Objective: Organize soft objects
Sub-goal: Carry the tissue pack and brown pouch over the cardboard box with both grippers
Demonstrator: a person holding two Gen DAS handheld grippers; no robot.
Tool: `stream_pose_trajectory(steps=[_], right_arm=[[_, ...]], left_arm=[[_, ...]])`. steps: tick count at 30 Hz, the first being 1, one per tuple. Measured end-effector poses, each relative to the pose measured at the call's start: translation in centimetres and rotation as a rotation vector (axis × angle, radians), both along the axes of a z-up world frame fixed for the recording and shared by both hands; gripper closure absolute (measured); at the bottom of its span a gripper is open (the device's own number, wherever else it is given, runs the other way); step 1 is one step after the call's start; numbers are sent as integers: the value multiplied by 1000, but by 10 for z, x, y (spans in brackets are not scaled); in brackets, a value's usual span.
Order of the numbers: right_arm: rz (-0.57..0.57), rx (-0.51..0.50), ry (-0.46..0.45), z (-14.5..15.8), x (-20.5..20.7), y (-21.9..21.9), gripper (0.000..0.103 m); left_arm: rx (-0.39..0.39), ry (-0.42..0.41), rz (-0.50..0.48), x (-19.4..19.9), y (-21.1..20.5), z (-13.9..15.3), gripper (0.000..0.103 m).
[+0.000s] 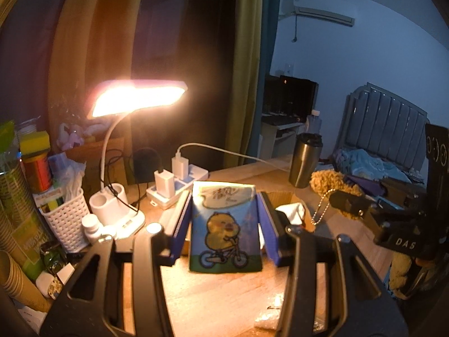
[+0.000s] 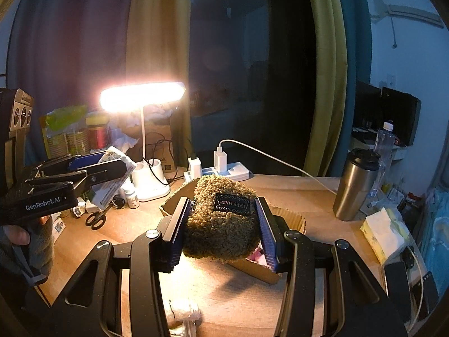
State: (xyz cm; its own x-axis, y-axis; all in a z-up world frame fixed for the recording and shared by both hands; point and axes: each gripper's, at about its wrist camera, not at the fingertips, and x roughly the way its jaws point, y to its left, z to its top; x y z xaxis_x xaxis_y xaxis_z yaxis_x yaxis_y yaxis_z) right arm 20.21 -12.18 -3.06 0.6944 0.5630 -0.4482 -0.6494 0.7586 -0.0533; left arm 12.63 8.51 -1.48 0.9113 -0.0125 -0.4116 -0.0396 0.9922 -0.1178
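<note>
My left gripper (image 1: 224, 219) is shut on a blue tissue pack (image 1: 224, 227) printed with a yellow duck on a bicycle, held upright above the wooden desk. It also shows in the right wrist view (image 2: 112, 168) at the left. My right gripper (image 2: 223, 224) is shut on a fuzzy brown plush pouch (image 2: 221, 224) with a black label, held over an open cardboard box (image 2: 291, 219). In the left wrist view the plush (image 1: 328, 181) with a ball chain hangs from the right gripper (image 1: 345, 203), beside the box (image 1: 283, 196) that holds something white.
A lit desk lamp (image 2: 143, 98) stands at the back, with a power strip (image 2: 224, 170) and chargers. A steel tumbler (image 2: 356, 185) and tissue pack (image 2: 381, 233) stand right. Scissors (image 2: 96, 219), a white basket (image 1: 67, 219) and clutter sit left. White wrapped items (image 2: 182, 313) lie at the front.
</note>
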Motion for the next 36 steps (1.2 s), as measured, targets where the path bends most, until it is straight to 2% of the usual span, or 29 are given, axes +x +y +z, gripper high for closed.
stream_pose_trajectory(steps=[11,16,25,36], right_arm=[[17,14,-15,5,14,16,54],[24,16,-17,2,23,23,54],[34,66,-24,-1,40,28,54],[41,67,-13,-15,64,39,54]], left_arm=[[-14,-24,2,15,8,5,56],[-4,-68,4,19,9,7,56],[-2,-81,4,35,13,3,56],[21,-83,30,60,15,-9,56]])
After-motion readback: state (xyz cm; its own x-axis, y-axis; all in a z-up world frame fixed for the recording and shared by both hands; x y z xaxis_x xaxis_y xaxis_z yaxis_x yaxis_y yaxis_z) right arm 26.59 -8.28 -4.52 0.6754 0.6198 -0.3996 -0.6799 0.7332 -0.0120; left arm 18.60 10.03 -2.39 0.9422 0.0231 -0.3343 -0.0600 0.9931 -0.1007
